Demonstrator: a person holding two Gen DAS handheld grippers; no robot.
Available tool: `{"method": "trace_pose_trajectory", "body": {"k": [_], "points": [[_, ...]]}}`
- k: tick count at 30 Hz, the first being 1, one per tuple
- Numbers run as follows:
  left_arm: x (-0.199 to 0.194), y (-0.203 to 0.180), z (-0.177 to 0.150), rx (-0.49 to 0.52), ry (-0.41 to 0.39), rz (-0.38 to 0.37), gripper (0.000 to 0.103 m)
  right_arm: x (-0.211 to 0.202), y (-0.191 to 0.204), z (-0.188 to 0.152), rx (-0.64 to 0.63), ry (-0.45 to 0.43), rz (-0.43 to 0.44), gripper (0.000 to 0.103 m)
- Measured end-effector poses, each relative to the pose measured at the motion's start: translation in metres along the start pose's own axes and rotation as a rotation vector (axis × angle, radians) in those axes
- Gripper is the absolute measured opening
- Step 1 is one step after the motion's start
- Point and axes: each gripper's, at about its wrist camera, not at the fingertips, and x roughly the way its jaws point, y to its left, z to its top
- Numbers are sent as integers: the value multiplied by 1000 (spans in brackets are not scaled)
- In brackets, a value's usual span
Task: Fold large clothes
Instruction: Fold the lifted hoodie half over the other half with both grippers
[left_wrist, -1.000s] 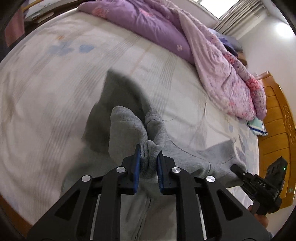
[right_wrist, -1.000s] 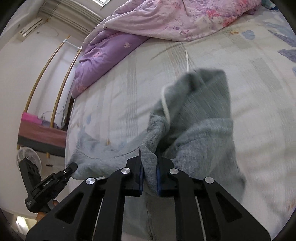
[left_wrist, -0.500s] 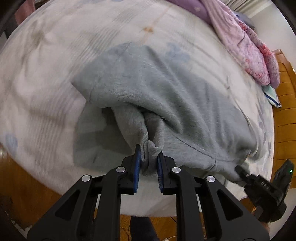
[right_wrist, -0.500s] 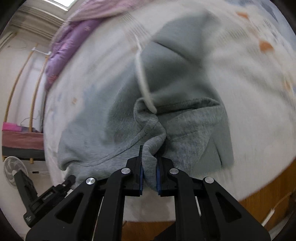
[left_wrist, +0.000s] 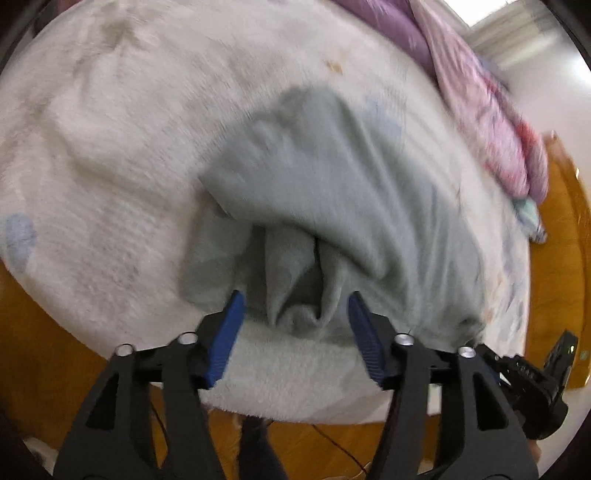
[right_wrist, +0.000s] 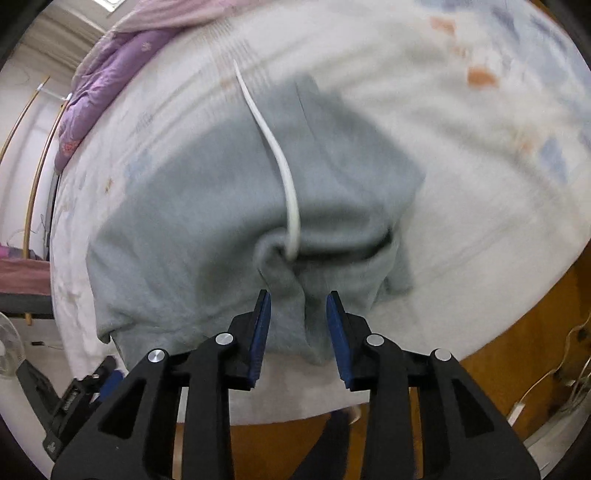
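Observation:
A large grey sweatshirt (left_wrist: 332, 184) lies folded over on the white bed (left_wrist: 110, 147), near its front edge. In the right wrist view the same grey sweatshirt (right_wrist: 192, 221) shows with a white drawstring (right_wrist: 284, 173) lying across it. My left gripper (left_wrist: 295, 314) is open, its blue pads on either side of a bunched fold of the cloth. My right gripper (right_wrist: 298, 314) is open too, its pads straddling a bunched edge of the cloth. Each gripper shows at the edge of the other's view: the right one (left_wrist: 528, 384), the left one (right_wrist: 74, 398).
A purple and pink quilt (left_wrist: 480, 96) is heaped along the far side of the bed; it also shows in the right wrist view (right_wrist: 110, 74). A wooden bed frame (left_wrist: 554, 258) runs at the right. Wood floor (right_wrist: 517, 332) and cables lie below the bed's front edge.
Both grippers brought the sweatshirt down onto the bed, folding it over toward the front edge. Both then opened and let go of the cloth.

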Motion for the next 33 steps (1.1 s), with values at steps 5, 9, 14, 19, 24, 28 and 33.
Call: {"method": "trace_pose_trajectory", "body": {"k": [5,9,14,19,24,28,33], "points": [[-2,19,19,-86,-62,-3,69,11,70,37,-214,-84,121,6],[20,42,28,-131,-11,26,69,63,132,67,-353,-101,122,1],[40,50,24,-119,61,48,69,119,135,70,-382,-23,66,1],[41,61,12,-153,65,20,69,103,109,12,-354,25,106,1],[42,65,9,-179,78,8,68,114,84,-32,-322,116,97,1],[37,51,20,-142,104,-30,12,112,88,-32,-346,105,88,0],[1,30,32,-125,64,-113,4,85,104,-25,-398,63,184,5]]}}
